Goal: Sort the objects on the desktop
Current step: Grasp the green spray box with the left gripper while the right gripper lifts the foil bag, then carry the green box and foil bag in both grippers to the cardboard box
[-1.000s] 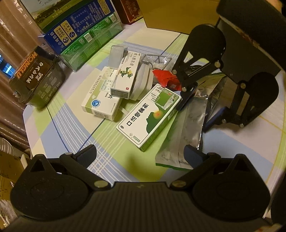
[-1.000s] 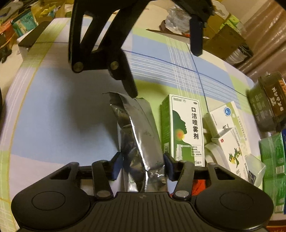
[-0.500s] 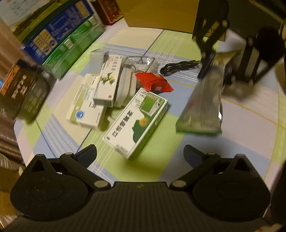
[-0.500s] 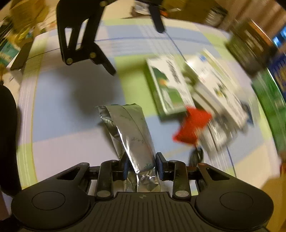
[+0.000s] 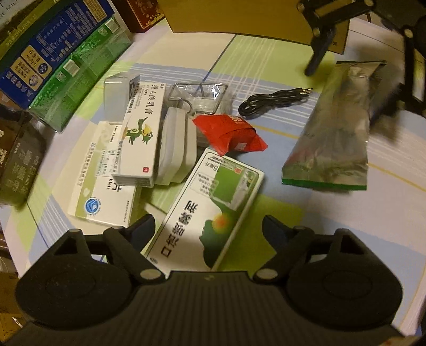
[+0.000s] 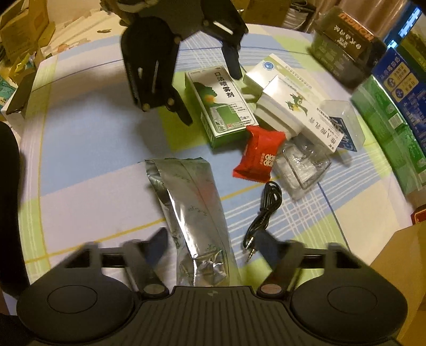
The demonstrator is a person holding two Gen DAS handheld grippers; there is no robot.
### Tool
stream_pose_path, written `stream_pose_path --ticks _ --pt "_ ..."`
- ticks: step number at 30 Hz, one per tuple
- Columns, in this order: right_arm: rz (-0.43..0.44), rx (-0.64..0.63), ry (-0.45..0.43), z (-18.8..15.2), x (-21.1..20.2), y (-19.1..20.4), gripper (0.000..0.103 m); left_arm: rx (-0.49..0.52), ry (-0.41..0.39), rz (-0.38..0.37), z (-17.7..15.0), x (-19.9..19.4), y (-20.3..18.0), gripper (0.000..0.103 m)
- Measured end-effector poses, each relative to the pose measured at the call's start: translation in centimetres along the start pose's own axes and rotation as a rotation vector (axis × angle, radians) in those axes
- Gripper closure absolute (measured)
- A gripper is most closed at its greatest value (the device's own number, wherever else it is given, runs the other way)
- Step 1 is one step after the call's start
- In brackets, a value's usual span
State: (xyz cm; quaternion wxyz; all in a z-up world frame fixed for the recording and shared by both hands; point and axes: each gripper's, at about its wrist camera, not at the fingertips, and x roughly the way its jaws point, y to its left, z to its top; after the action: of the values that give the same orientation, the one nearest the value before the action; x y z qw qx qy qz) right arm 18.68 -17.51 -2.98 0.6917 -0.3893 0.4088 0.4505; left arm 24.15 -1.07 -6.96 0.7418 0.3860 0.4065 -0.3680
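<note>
A silver foil pouch [image 6: 194,202] lies flat on the checked cloth, between the fingers of my right gripper [image 6: 211,239]. Its jaws are opening and the pads stand off the pouch. The left wrist view shows the same pouch [image 5: 330,138] at the right, with the right gripper [image 5: 351,85] blurred above it. My left gripper [image 5: 209,226] hangs low over a green and white spray box [image 5: 207,213]. Its jaws are closing with the box between them, and the right pad is still apart from it. From the right wrist, the left gripper [image 6: 210,93] straddles that box [image 6: 218,103].
A red packet [image 5: 231,133], black audio cable [image 5: 269,103], clear plastic case [image 5: 202,95], white ointment box [image 5: 141,133] and tablet box [image 5: 103,186] crowd the pile. Large blue and green cartons [image 5: 66,66], a dark tin [image 6: 343,45] and a cardboard box [image 5: 239,18] line the edges.
My right gripper carried the foil pouch away from the pile, laid it down and let go. My left gripper sank over the spray box and its jaws narrowed.
</note>
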Motion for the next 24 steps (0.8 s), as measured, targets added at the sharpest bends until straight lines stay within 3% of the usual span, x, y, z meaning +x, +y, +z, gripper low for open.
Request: stream_pose_path --ticks 2,6,9,16,18,19,22,24 --pt "0.01 0.011 0.012 -0.1 0.4 -0.1 0.028 -0.007 0.005 0.0 0.1 0.2 0.0 0.024" --pt "0.028 0.034 0.034 -0.4 1.2 -0.4 0.028 -0.035 0.035 -0.005 0.1 0.1 -0.3 0.044" --pt "0.061 0.059 0.047 -0.5 1.7 -0.7 0.028 -0.09 0.054 -0.021 -0.1 -0.5 -0.7 0.05" --pt "0.106 0.103 0.077 -1.0 2.2 -0.9 0.029 -0.255 0.079 -0.058 -1.4 -2.2 -2.5 0.052" --pt "0.117 0.114 0.087 -1.0 2.0 -0.9 0.038 -0.278 0.077 -0.065 -1.6 -2.4 -3.1 0.051" --pt "0.121 0.116 0.094 -1.0 1.9 -0.9 0.05 -0.289 0.072 -0.066 -1.6 -2.5 -3.2 0.051" --pt "0.143 0.115 0.094 -1.1 1.9 -0.9 0.052 -0.305 0.059 -0.071 -1.6 -2.5 -3.4 0.042" --pt "0.137 0.105 0.083 -1.1 2.0 -0.8 0.052 -0.306 0.056 -0.069 -1.4 -2.3 -3.4 0.042"
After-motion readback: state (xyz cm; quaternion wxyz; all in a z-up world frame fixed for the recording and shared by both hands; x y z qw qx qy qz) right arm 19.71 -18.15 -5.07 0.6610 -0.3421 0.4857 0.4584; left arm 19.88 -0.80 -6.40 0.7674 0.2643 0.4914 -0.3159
